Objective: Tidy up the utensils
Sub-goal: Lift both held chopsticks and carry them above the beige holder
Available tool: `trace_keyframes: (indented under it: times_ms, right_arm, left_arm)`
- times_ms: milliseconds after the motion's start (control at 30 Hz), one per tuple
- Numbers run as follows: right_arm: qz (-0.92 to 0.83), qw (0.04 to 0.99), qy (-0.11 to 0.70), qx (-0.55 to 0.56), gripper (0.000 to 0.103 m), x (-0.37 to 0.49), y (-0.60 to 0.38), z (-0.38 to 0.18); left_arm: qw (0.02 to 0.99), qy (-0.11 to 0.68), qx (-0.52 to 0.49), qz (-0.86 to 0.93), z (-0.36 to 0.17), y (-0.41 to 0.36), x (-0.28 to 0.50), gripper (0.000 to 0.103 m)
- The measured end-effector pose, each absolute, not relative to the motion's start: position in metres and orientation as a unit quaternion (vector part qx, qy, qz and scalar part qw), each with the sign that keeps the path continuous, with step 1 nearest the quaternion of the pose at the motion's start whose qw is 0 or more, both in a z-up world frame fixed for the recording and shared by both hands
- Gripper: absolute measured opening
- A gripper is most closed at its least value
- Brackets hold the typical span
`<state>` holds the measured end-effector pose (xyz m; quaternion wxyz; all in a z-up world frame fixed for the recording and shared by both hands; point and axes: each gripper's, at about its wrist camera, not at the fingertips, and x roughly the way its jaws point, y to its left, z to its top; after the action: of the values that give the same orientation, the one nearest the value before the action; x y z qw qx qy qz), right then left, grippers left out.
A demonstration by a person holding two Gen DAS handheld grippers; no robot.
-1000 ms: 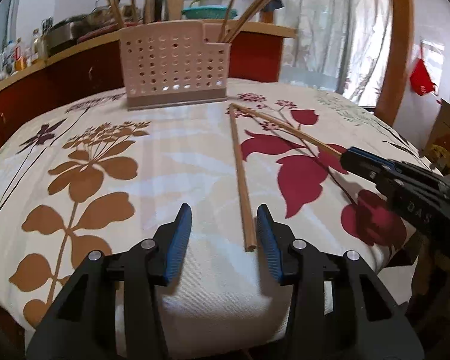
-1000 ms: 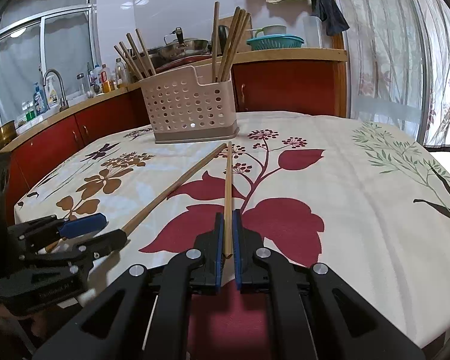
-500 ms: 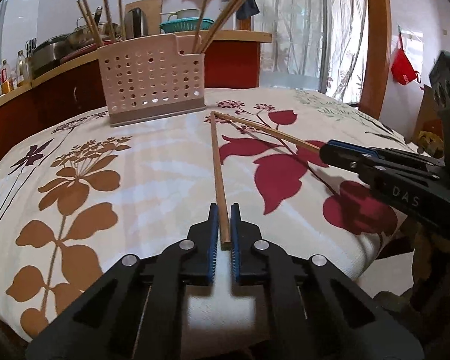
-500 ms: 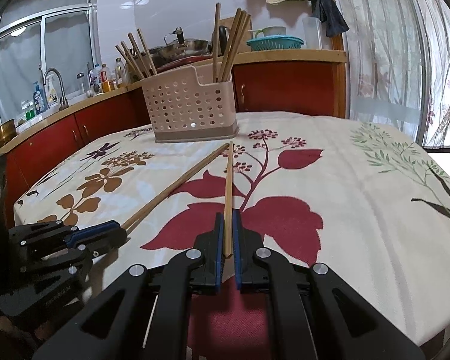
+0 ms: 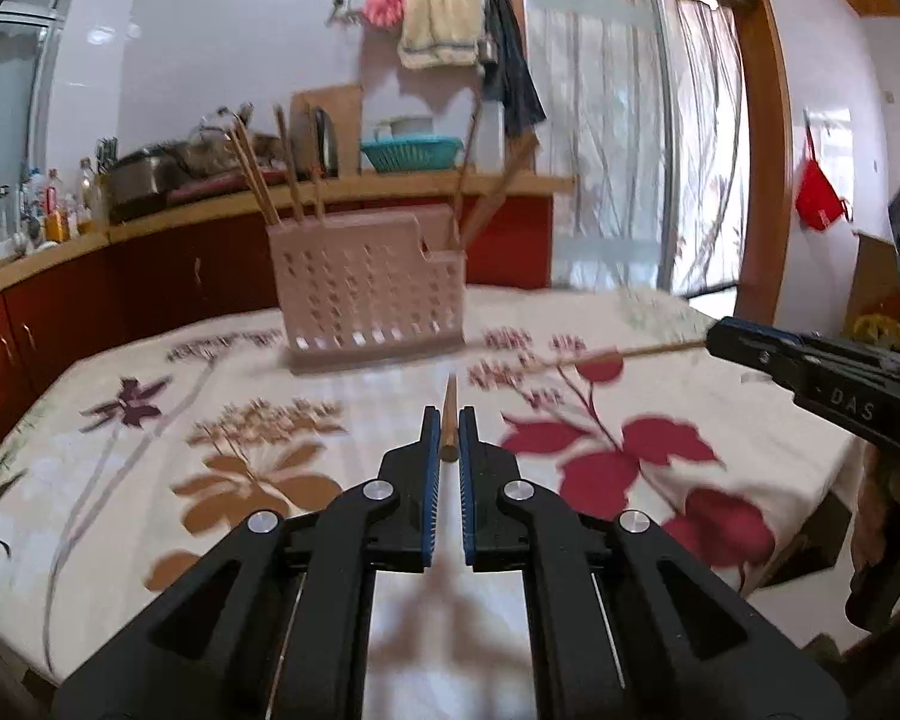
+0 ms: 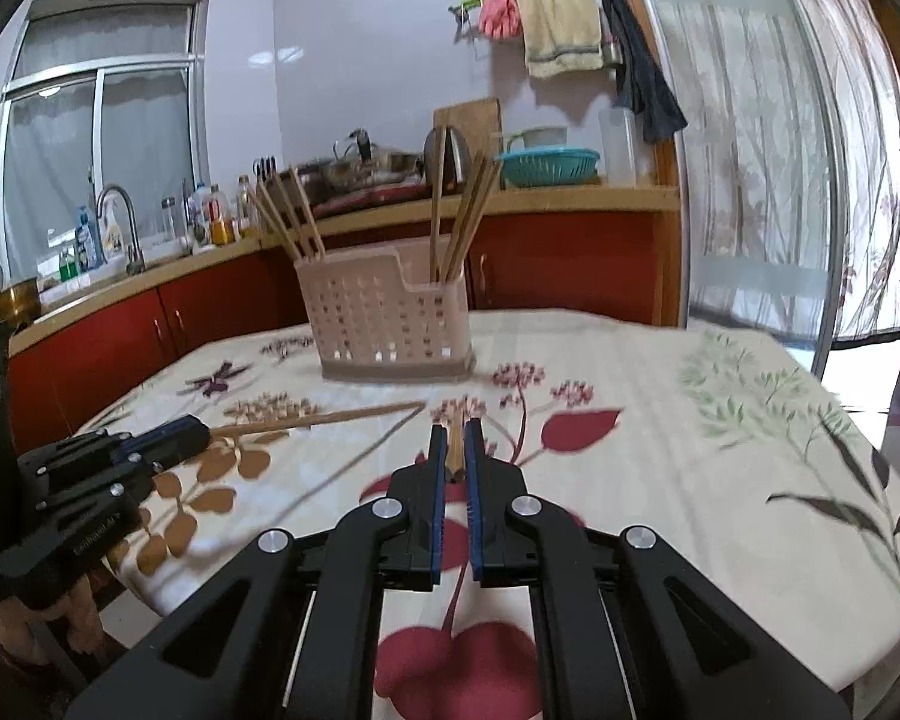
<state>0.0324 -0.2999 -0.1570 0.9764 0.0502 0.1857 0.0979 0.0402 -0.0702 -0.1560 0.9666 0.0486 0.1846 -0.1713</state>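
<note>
Each claw (image 5: pixel 449 420) (image 6: pixel 456 435) pinches one chopstick (image 5: pixel 449 420) (image 6: pixel 455 444) — perforated holder (image 6: pixel 384 324) holds more chopsticks (image 6: pixel 459 222).

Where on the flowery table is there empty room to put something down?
The flowered tablecloth lies bare right of the pink perforated plastic utensil holder, out to the edge by the curtain. The brown-flower patch left of the left gripper is bare too. The holder itself is crowded with chopsticks, and both grippers hold wooden chopsticks in front of it.
</note>
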Motion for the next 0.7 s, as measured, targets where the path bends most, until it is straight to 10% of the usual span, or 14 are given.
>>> trace_keyframes:
  times_ms: [700]
  right_arm:
    - [0.107, 0.982, 0.153, 0.034, 0.007, 0.044, -0.301, -0.084]
  left_arm:
    - [0.981, 0.125, 0.049, -0.14, -0.066, -0.029, 0.049, 0.007]
